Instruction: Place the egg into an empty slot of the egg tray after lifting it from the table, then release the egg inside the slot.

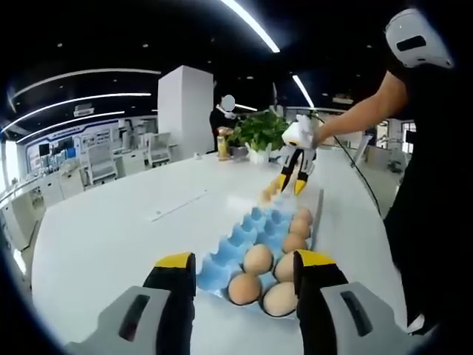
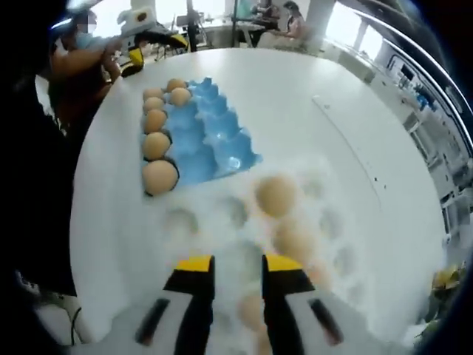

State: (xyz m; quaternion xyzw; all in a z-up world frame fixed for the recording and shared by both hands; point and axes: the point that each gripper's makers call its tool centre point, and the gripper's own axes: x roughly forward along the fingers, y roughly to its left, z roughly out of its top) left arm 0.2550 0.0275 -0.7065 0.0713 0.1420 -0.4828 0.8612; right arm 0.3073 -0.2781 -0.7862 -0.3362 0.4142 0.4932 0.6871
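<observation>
A: Where is the egg sitting right now?

B: Several eggs are lying in the white tray (image 2: 325,222), which is butting against the blue egg tray (image 2: 214,140). The clearest egg (image 2: 277,194) is resting just beyond the blue tray's near corner. The blue tray's row nearest the person is already holding eggs (image 2: 155,144); the rest of its slots are looking empty.

A: What are the grippers doing?

B: The right gripper (image 2: 238,277) is hovering over the white tray, jaws parted with nothing between them, pointing toward the blue tray. The left gripper (image 1: 244,270) is waiting at the blue tray's opposite end, jaws spread wide and gripping nothing. From there I'm seeing the right gripper (image 1: 290,185) angled down, the person's arm (image 1: 362,111) reaching across.

A: Advice for the pickup?

B: I'd be centring the jaws over one egg, closing gently across its middle, then lifting straight up.
</observation>
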